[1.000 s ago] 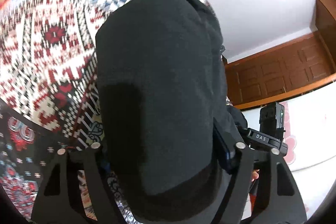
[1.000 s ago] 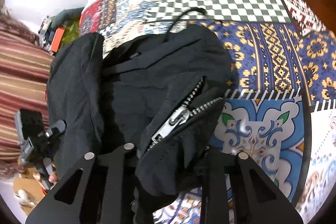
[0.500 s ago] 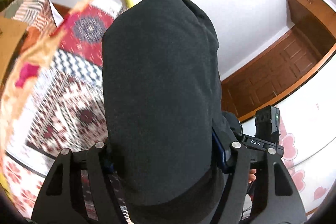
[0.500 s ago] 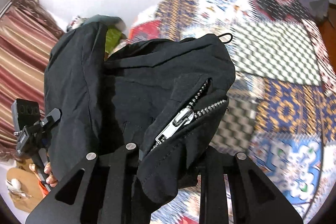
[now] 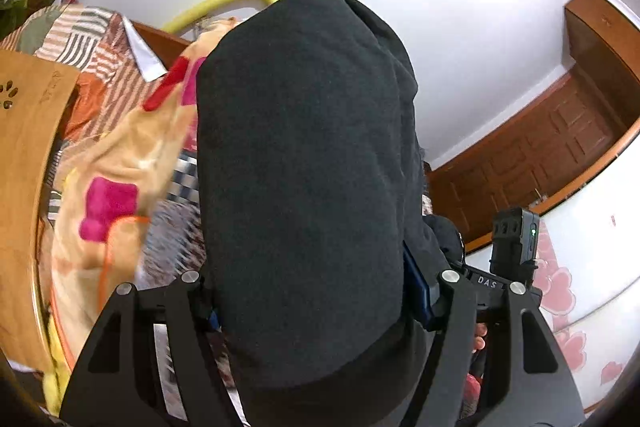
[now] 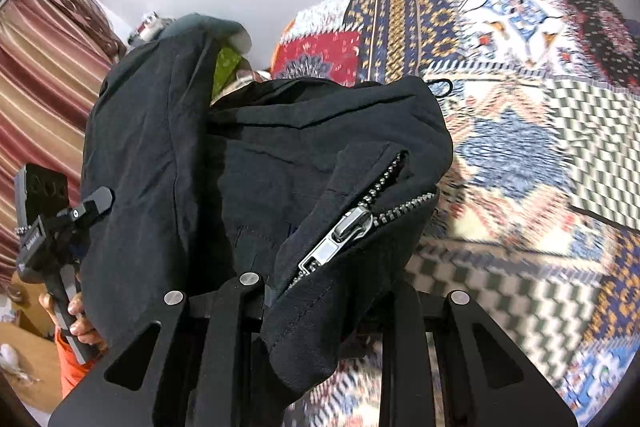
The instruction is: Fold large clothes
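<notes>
A black zip jacket [image 6: 280, 163] hangs bunched between both grippers, lifted above the bed. In the left wrist view its dark fleece side [image 5: 304, 163] fills the middle and hides the fingertips of my left gripper [image 5: 316, 291], which is shut on the cloth. In the right wrist view my right gripper [image 6: 320, 303] is shut on the jacket's edge by the silver zipper pull [image 6: 340, 239]. The left gripper's handle [image 6: 48, 227] shows at the far left, held by a hand.
A patchwork bedspread [image 6: 520, 131] covers the bed below and to the right. A peach blanket with pink patches [image 5: 112, 187] lies by a wooden headboard [image 5: 24, 147]. A white wall [image 5: 440, 27], wooden doors [image 5: 540, 155] and striped curtains [image 6: 36, 67] surround the bed.
Both grippers have lifted and tilted upward with the jacket. The views swung from the bedspread toward the wall, ceiling and headboard. The grips on the jacket have not changed.
</notes>
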